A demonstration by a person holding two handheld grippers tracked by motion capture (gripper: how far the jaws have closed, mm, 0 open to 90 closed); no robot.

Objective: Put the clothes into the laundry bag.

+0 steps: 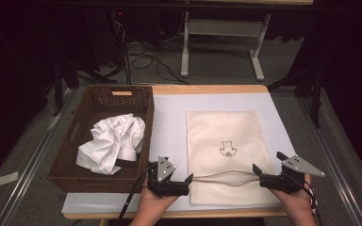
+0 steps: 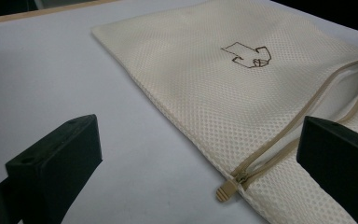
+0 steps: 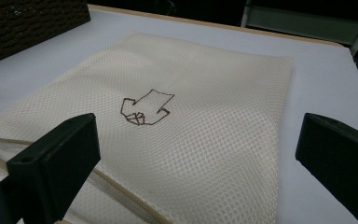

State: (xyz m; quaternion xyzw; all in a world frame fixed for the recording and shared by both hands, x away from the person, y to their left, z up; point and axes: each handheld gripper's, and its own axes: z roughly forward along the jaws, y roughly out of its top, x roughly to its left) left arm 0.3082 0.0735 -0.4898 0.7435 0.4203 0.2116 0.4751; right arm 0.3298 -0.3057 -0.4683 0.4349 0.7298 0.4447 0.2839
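A cream mesh bag (image 1: 224, 127) (image 2: 205, 70) (image 3: 205, 93) lies flat on the white sheet, with a small arrow drawing (image 1: 227, 149) on it. Its zipper (image 1: 221, 177) runs across the near end and gapes slightly. The zipper pull (image 2: 227, 186) rests at the bag's left corner. My left gripper (image 1: 172, 175) (image 2: 198, 140) is open at that corner, with the pull between its jaws but untouched. My right gripper (image 1: 268, 162) (image 3: 193, 140) is open at the bag's near right corner, low over the mesh, holding nothing.
A dark woven basket (image 1: 94, 181) (image 3: 28, 23) stands at the left of the table with crumpled white cloth (image 1: 113, 143) inside. A white sheet (image 1: 169, 117) covers the tabletop. Beyond the far edge are a stand's legs (image 1: 185, 56) and floor cables.
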